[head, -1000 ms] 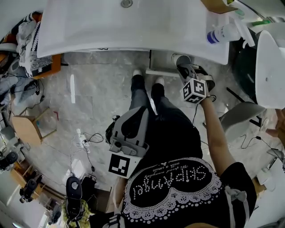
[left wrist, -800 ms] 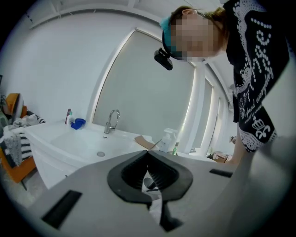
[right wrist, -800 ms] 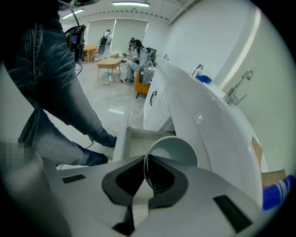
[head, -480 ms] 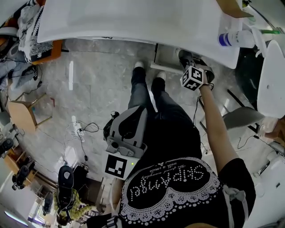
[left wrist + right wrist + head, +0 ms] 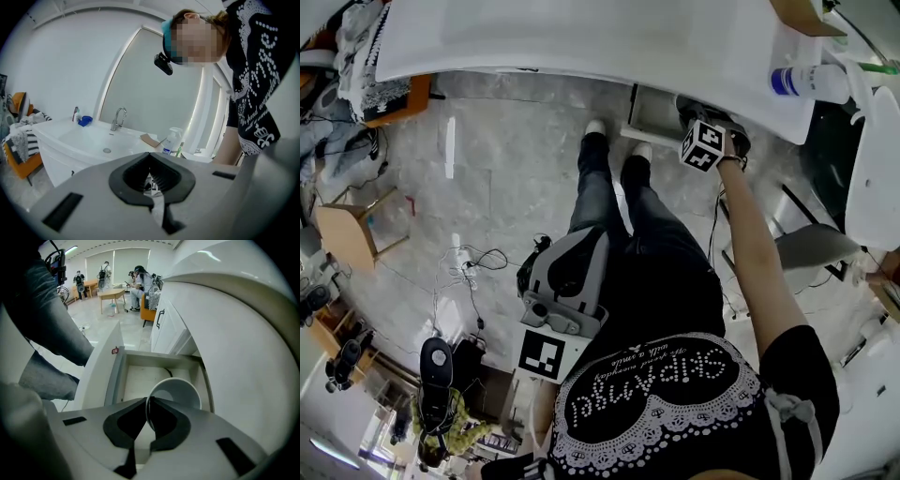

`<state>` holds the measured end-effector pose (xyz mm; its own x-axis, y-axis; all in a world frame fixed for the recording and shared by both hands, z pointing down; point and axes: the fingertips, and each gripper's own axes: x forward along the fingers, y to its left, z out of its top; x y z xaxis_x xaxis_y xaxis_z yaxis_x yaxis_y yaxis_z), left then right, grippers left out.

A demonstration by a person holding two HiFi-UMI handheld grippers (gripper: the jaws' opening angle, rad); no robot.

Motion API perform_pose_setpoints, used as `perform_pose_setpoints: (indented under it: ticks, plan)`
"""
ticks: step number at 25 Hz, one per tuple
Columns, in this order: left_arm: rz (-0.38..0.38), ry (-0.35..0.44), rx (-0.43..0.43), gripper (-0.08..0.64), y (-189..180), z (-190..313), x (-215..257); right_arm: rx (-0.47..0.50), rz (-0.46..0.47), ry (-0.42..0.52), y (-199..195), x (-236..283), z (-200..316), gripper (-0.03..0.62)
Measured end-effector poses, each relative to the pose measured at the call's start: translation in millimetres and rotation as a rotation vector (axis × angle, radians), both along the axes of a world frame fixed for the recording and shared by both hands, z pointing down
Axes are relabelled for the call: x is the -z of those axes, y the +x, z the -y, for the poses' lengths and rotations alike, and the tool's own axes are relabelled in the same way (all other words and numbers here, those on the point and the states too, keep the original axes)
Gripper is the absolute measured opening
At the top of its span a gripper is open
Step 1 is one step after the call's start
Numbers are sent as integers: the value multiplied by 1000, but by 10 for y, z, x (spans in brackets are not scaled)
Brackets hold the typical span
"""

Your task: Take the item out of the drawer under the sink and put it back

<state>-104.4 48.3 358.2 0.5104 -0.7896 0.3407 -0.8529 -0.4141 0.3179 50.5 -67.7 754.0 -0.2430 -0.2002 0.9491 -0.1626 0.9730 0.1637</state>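
White cup, lower centre of the right gripper view, framed against the open drawer under the sink; contact with the drawer floor can't be told. Your right gripper pinches its rim, pointing steeply down. Your left gripper is closed on nothing.

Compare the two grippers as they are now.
The right gripper pinches the rim of a white round cup; the left gripper holds nothing. The right gripper points down into the open white drawer; the left gripper points roughly level at the white washbasin. Both have their jaws together.
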Motion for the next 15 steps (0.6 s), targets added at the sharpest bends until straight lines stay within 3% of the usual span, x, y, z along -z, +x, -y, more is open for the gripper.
perform_pose_setpoints:
  ticks: [15]
  plan:
    - [-13,-32,-5,5,1,-27,-57,31,-62,-20,-26,-249,47,26]
